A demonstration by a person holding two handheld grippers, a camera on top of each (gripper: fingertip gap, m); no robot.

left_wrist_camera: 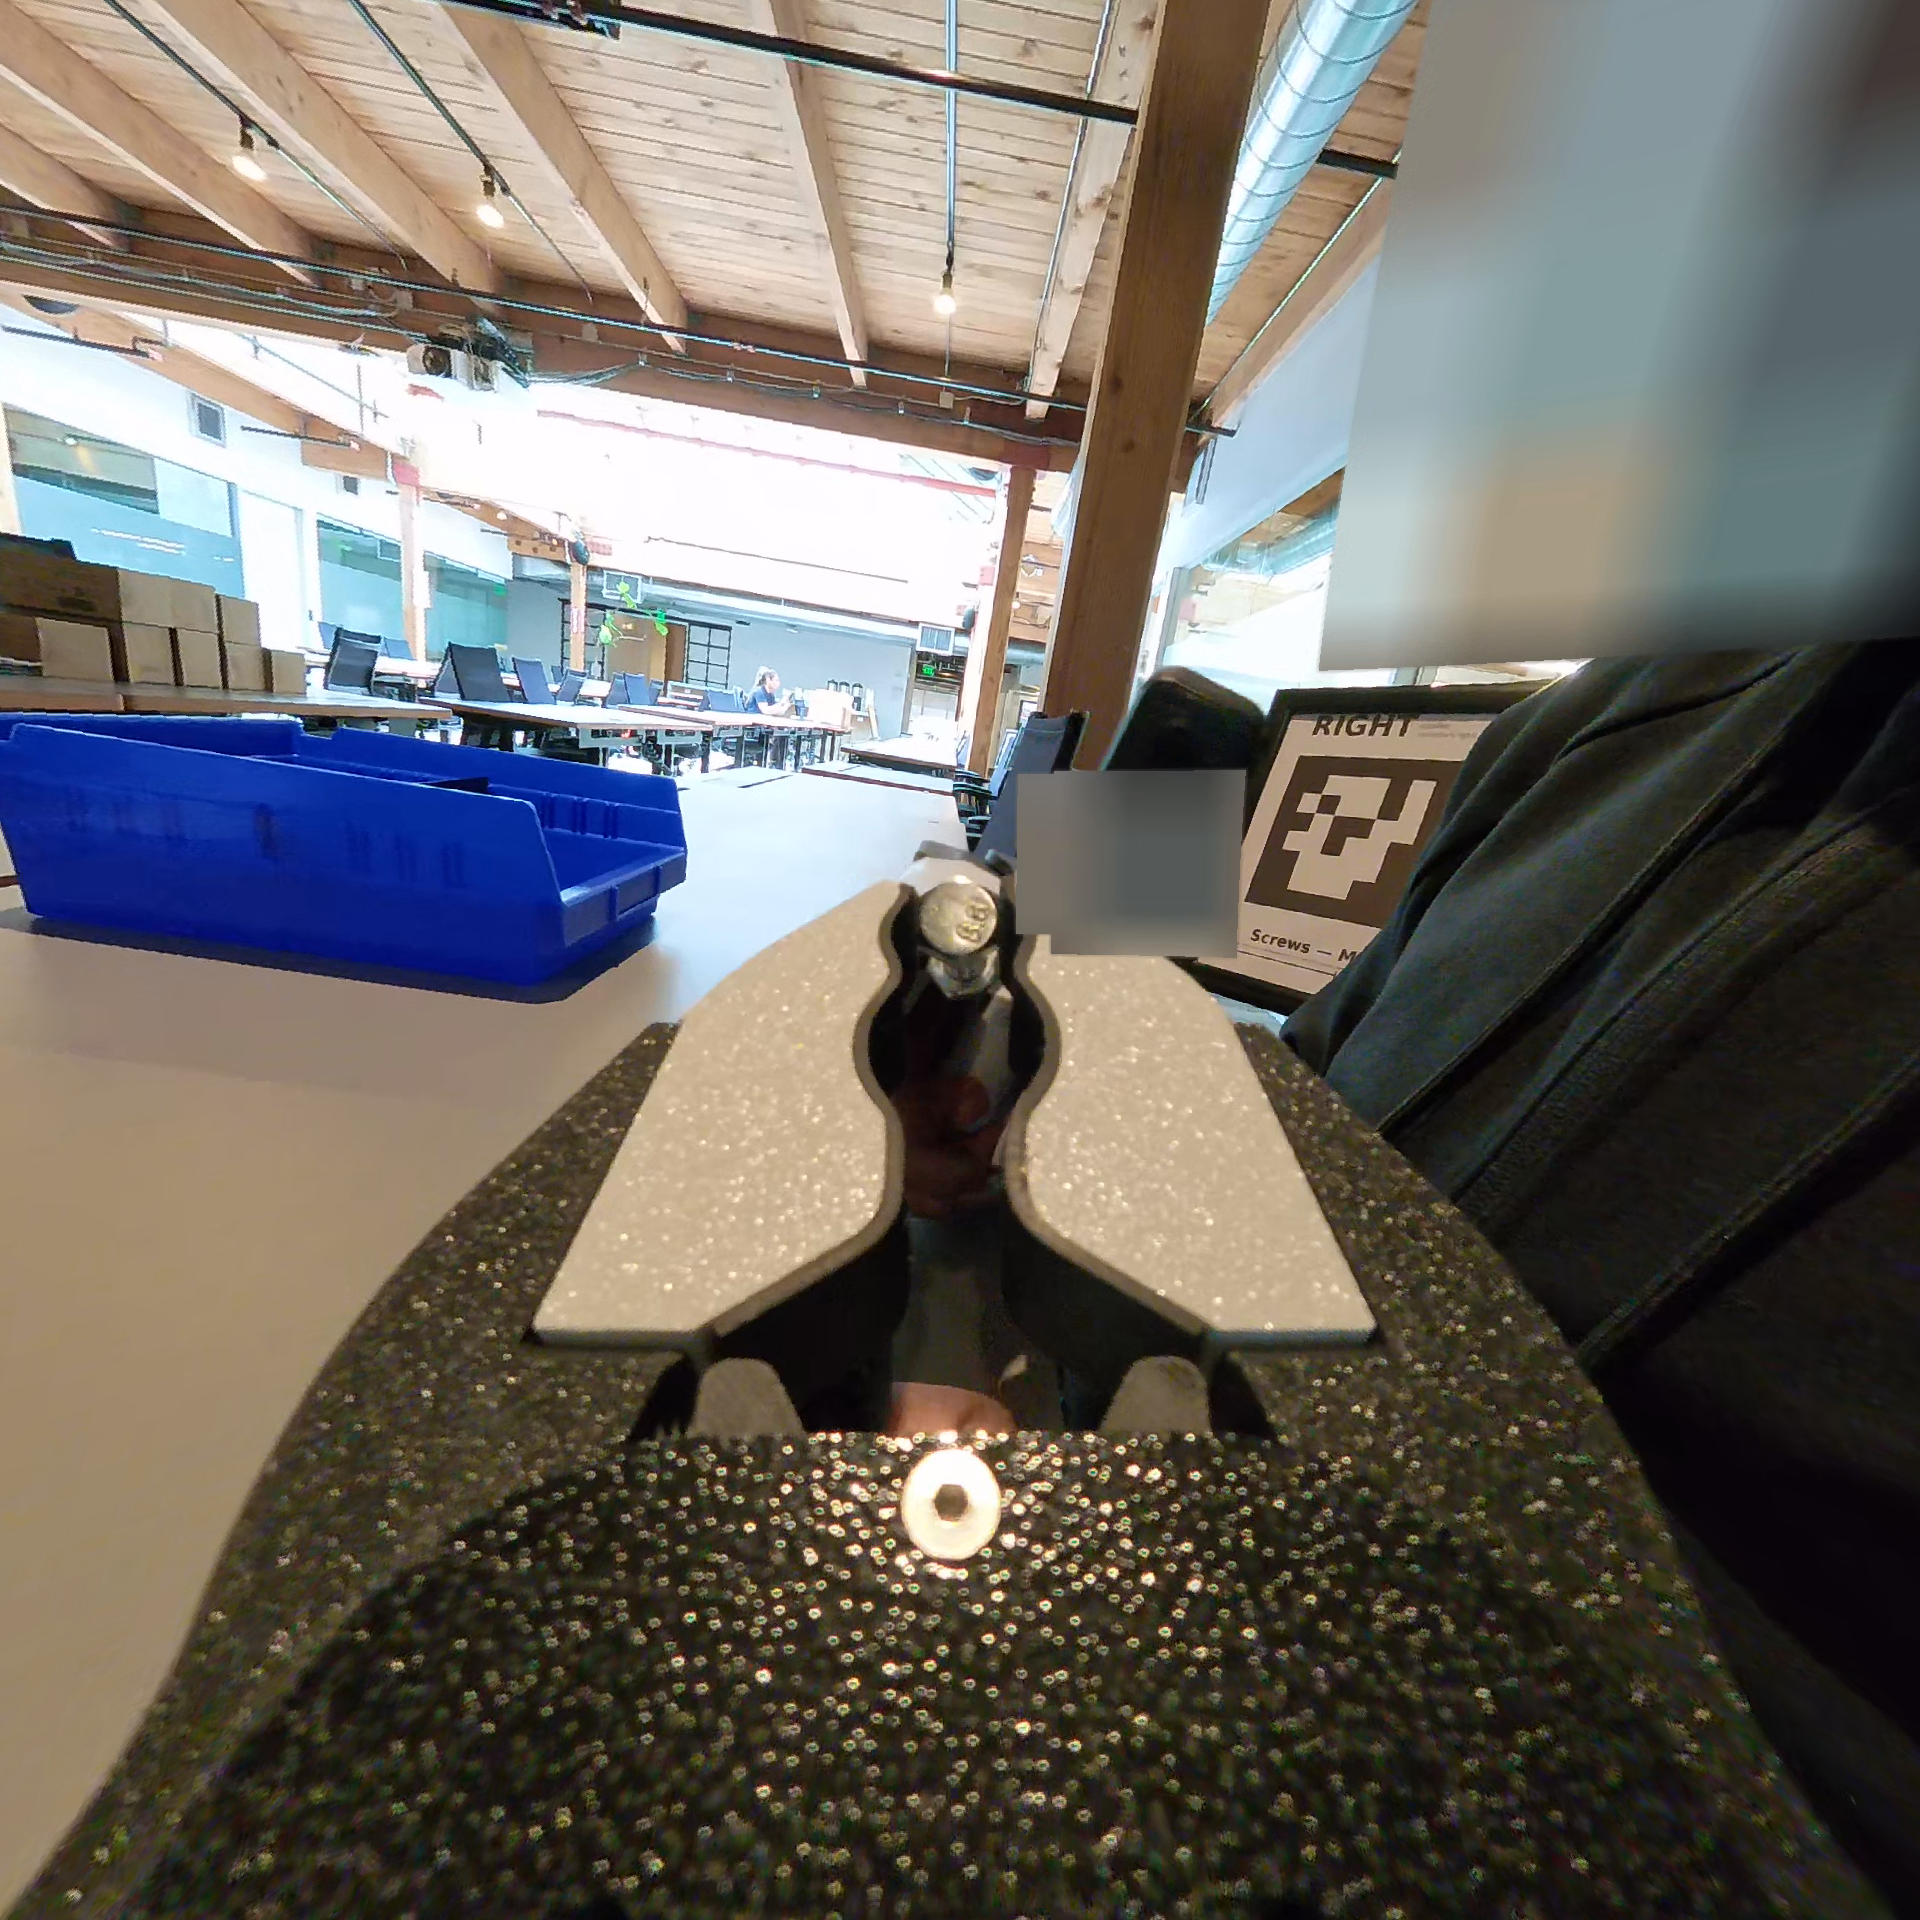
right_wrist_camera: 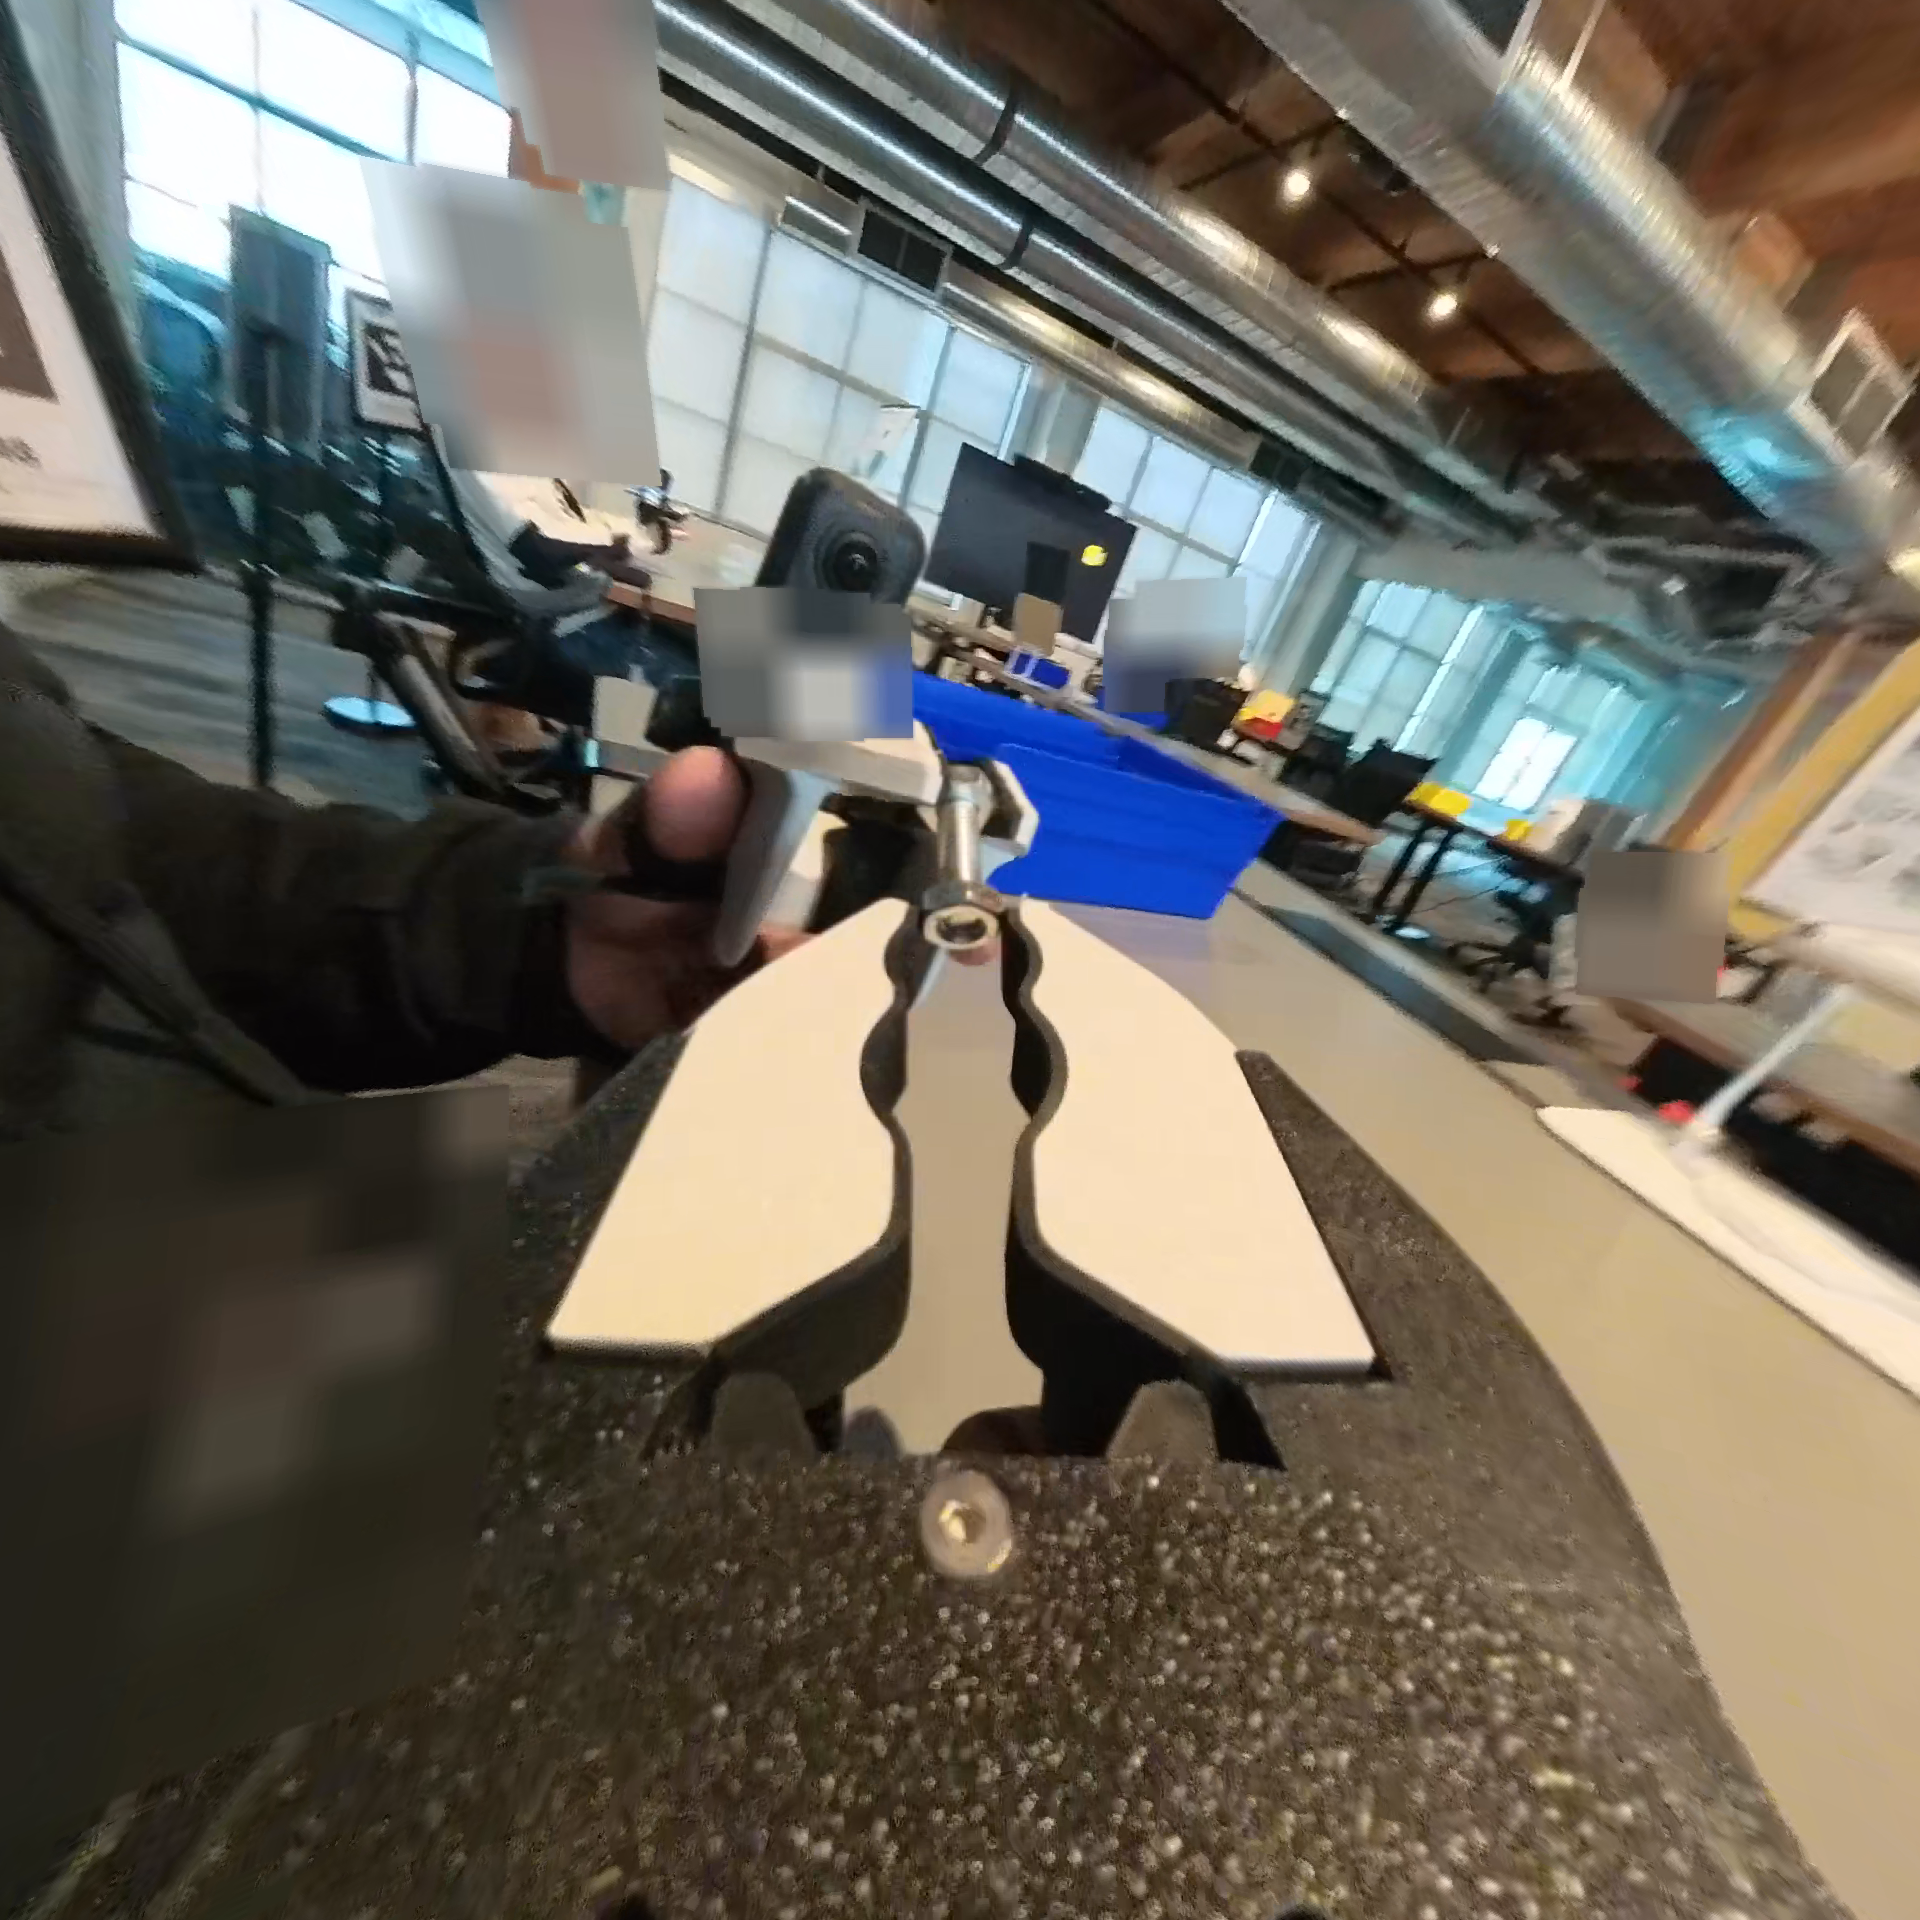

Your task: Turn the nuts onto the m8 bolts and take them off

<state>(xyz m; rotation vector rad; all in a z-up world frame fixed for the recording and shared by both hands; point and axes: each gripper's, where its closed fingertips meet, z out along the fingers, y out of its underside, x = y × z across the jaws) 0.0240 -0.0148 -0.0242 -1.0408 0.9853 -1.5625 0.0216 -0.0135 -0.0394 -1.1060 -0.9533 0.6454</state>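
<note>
In the left wrist view my left gripper (left_wrist_camera: 958,940) is shut on a silver hex-head bolt (left_wrist_camera: 956,925), its head facing the camera and its shank running away between the fingertips. In the right wrist view my right gripper (right_wrist_camera: 961,935) is shut on a silver nut (right_wrist_camera: 958,925) that sits on the end of the same bolt (right_wrist_camera: 961,836). The left gripper (right_wrist_camera: 971,795) shows there beyond it, held by a hand (right_wrist_camera: 665,894), clamping the bolt's far end. Both grippers are held in the air above the grey table (left_wrist_camera: 260,1143).
A blue plastic bin (left_wrist_camera: 332,842) stands on the table to the left; it also shows in the right wrist view (right_wrist_camera: 1122,821). A dark-sleeved arm (left_wrist_camera: 1662,1039) fills the right side. A framed marker card (left_wrist_camera: 1351,831) stands behind. White paper (right_wrist_camera: 1714,1226) lies at the table's right edge. The grippers are tip to tip, or close to it.
</note>
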